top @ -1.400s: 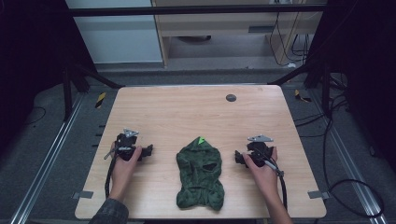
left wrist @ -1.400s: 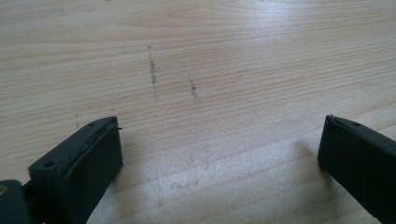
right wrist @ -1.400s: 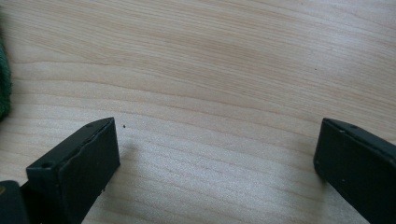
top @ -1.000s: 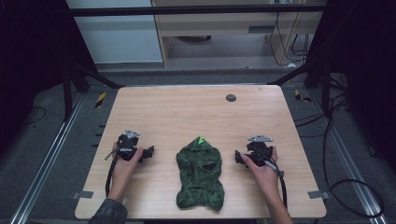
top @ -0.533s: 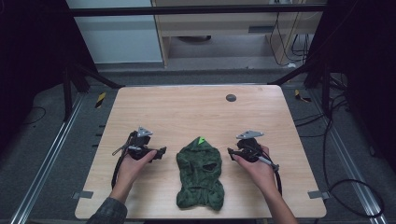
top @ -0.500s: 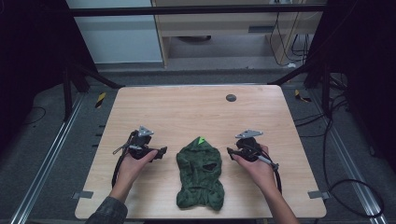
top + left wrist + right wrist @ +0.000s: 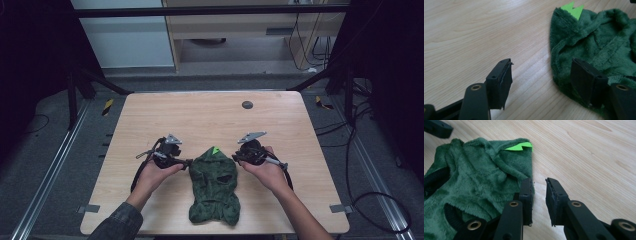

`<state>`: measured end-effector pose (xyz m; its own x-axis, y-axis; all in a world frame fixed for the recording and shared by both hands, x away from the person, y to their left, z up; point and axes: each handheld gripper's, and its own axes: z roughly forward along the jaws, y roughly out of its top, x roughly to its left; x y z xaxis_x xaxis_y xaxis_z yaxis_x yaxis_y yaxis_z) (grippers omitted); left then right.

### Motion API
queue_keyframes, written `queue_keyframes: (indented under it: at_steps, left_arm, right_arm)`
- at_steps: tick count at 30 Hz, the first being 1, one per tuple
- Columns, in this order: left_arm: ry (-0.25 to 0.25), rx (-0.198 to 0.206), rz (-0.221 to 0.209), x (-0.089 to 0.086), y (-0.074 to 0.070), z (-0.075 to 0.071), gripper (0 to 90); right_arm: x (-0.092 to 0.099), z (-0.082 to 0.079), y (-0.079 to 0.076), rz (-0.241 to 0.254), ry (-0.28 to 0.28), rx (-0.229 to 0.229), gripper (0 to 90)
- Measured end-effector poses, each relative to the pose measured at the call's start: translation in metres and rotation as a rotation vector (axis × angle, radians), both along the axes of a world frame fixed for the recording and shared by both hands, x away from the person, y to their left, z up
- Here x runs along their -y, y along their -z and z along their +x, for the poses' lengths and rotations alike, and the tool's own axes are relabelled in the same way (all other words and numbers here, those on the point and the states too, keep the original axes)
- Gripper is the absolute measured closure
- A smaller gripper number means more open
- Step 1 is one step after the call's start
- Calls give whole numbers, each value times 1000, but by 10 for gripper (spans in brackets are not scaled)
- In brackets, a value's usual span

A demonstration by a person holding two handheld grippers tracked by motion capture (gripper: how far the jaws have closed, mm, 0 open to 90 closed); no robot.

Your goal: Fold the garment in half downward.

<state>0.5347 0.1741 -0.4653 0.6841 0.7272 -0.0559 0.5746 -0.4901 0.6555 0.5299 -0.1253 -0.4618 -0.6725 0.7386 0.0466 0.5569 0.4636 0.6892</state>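
Green plush garment, fleecy, hooded by the look of it, with a bright green spiked tab at its top, lies flat on the wooden table, near the 6 o'clock edge, centred.

Change since a second ago: both hands have moved in from the sides and now flank the top of the garment. Left gripper sits at the garment's 9 o'clock shoulder, right gripper at its 3 o'clock shoulder. Garment itself hasn't shifted or lifted.

Jaws: both have just been closing.
- Left gripper view: jaws still clearly apart, one over bare table, the other over the edge of the plush. The fabric edge lies in the gap's right part, but the pads are not pressing on it. No grip yet.
- Right gripper view: jaws nearly together, with a narrow gap. The gap shows bare wood; the garment edge lies just beside the outer face of the left-hand jaw, not between the pads. Looks like nothing is pinched.

Read: this is the approach-and-grasp step for a two-point pickup at the shoulders, probably to lift or fold. Left looks on track if it finishes closing over the hem. Right looks likely to have closed short of the cloth; I'd expect it to need reopening and a nudge toward 9 o'clock before lifting, otherwise only one corner comes up.

Small dark disc at 12 o'clock on the table is well apart, irrelevant.
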Motion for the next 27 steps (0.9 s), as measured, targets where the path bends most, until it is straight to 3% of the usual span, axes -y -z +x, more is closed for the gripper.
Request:
queue_keyframes:
  at_steps: [4,11,17,23,27]
  left_arm:
    - [9,-14,7,3,3,2,348]
    - [3,-3,12,2,3,4,378]
    - [6,-34,14,4,12,9,451]
    - [16,-41,6,6,16,10,402]
    - [11,-54,4,6,19,12,382]
  right_arm:
    - [-4,4,2,0,-7,-11,731]
    - [-13,8,12,-21,-18,-31,637]
    - [-19,14,21,-29,-36,-62,683]
    - [-25,10,25,-90,-53,-62,577]
    - [-28,8,26,-100,-51,-55,580]
